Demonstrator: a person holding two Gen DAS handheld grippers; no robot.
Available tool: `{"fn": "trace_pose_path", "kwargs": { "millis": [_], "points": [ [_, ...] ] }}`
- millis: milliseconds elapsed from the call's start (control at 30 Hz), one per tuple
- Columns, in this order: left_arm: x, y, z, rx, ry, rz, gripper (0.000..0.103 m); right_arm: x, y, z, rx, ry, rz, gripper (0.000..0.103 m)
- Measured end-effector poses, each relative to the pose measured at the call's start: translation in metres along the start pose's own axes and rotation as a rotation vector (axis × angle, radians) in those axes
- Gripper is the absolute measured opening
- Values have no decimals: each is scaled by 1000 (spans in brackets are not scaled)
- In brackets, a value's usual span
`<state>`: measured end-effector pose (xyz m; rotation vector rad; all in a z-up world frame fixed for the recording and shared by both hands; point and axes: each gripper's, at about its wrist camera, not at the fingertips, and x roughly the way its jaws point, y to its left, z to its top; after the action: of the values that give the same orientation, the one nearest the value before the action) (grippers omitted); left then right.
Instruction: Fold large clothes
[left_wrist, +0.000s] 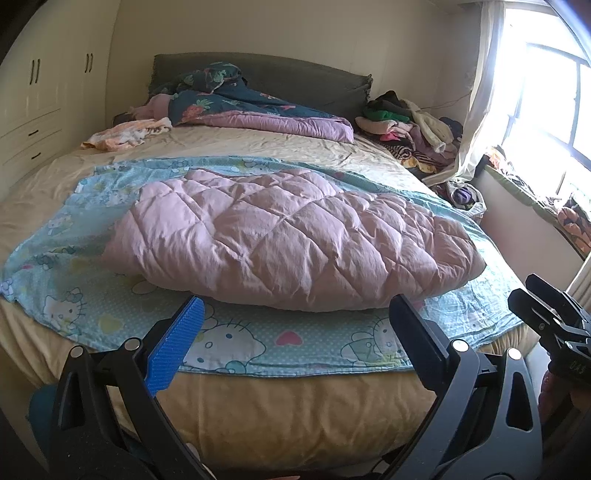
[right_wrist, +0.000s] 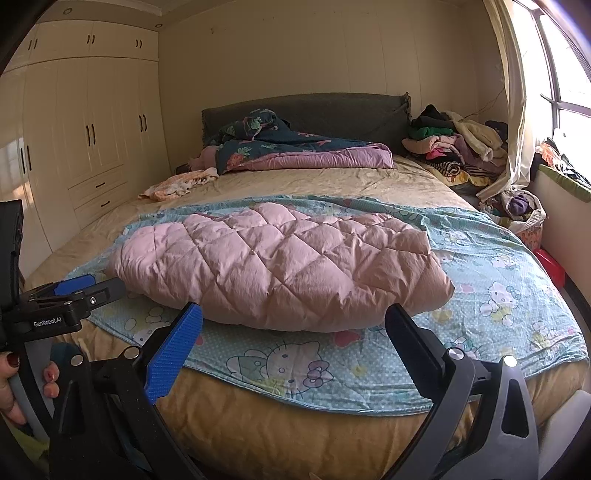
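A pink quilted garment (left_wrist: 291, 236) lies folded in a puffy bundle on a light blue cartoon-print sheet (left_wrist: 258, 343) spread over the bed; it also shows in the right wrist view (right_wrist: 280, 262). My left gripper (left_wrist: 295, 314) is open and empty, held above the near edge of the bed, just short of the bundle. My right gripper (right_wrist: 293, 321) is open and empty too, likewise in front of the bundle. The right gripper shows at the right edge of the left wrist view (left_wrist: 550, 314); the left gripper shows at the left of the right wrist view (right_wrist: 85, 291).
The bed (right_wrist: 303, 417) has a yellow sheet. A dark floral duvet (right_wrist: 288, 147) lies by the grey headboard, an orange cloth (right_wrist: 177, 186) at the left. A clothes pile (right_wrist: 454, 147) sits far right by the curtain and window. Wardrobes (right_wrist: 85, 140) line the left wall.
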<state>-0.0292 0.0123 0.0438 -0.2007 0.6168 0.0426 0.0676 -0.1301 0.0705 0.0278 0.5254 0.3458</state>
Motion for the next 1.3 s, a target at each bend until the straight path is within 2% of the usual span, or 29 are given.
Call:
{"fn": "trace_pose_path", "kwargs": {
  "millis": [1300],
  "points": [
    [-3,-2,-1,16,-2,25,94,-1,1,0,-1,0,-3,99]
  ]
}}
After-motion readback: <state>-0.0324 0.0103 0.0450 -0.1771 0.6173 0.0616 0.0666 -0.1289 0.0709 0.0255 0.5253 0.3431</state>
